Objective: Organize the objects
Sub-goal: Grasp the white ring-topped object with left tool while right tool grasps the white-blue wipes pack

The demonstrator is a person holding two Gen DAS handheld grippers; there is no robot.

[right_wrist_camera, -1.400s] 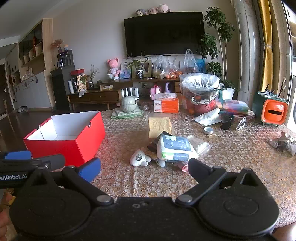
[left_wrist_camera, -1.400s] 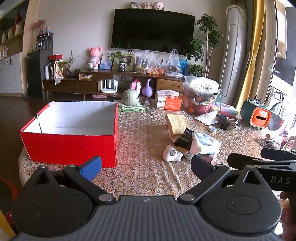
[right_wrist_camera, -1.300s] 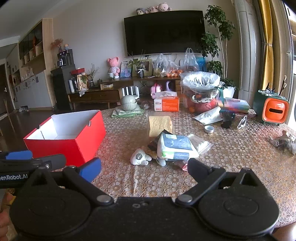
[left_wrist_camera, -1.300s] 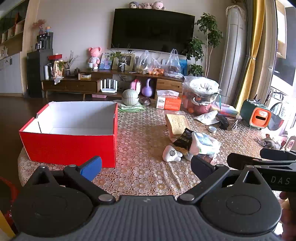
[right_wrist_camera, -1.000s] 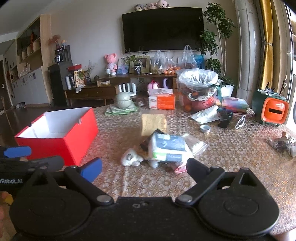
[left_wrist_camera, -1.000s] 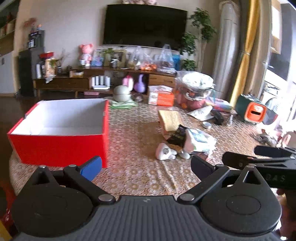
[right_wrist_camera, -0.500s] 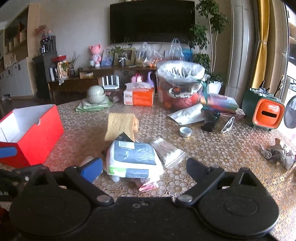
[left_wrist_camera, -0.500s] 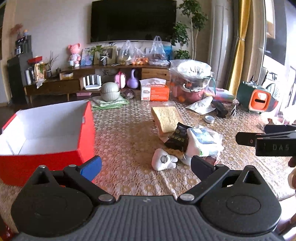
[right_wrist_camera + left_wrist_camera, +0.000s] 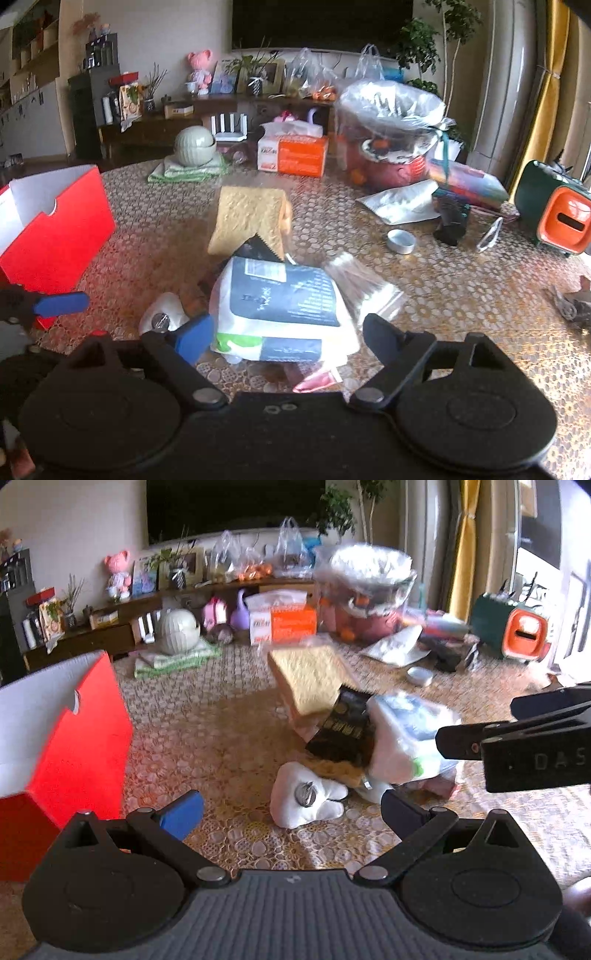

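An open red box [image 9: 74, 734] with a white inside stands at the left of the table; it also shows in the right wrist view [image 9: 55, 225]. A pile lies mid-table: a white tooth-shaped toy [image 9: 306, 799], a black packet [image 9: 341, 729], a bagged bread slice [image 9: 308, 677] and a white-and-blue tissue pack [image 9: 280, 306]. My left gripper [image 9: 291, 810] is open and empty, just short of the toy. My right gripper [image 9: 288, 336] is open and empty, its jaws standing either side of the tissue pack's near end.
An orange tissue box [image 9: 295, 153], a plastic-covered red pot [image 9: 388, 147], a foil pouch [image 9: 402, 201], a small tin [image 9: 400, 240] and a green-orange case [image 9: 557, 214] crowd the far and right side. A clear bag of swabs [image 9: 364, 284] lies right of the pile.
Both grippers have moved forward toward the pile. The toy and the tissue pack now look much larger and closer. The red box has slid to the left of both views.
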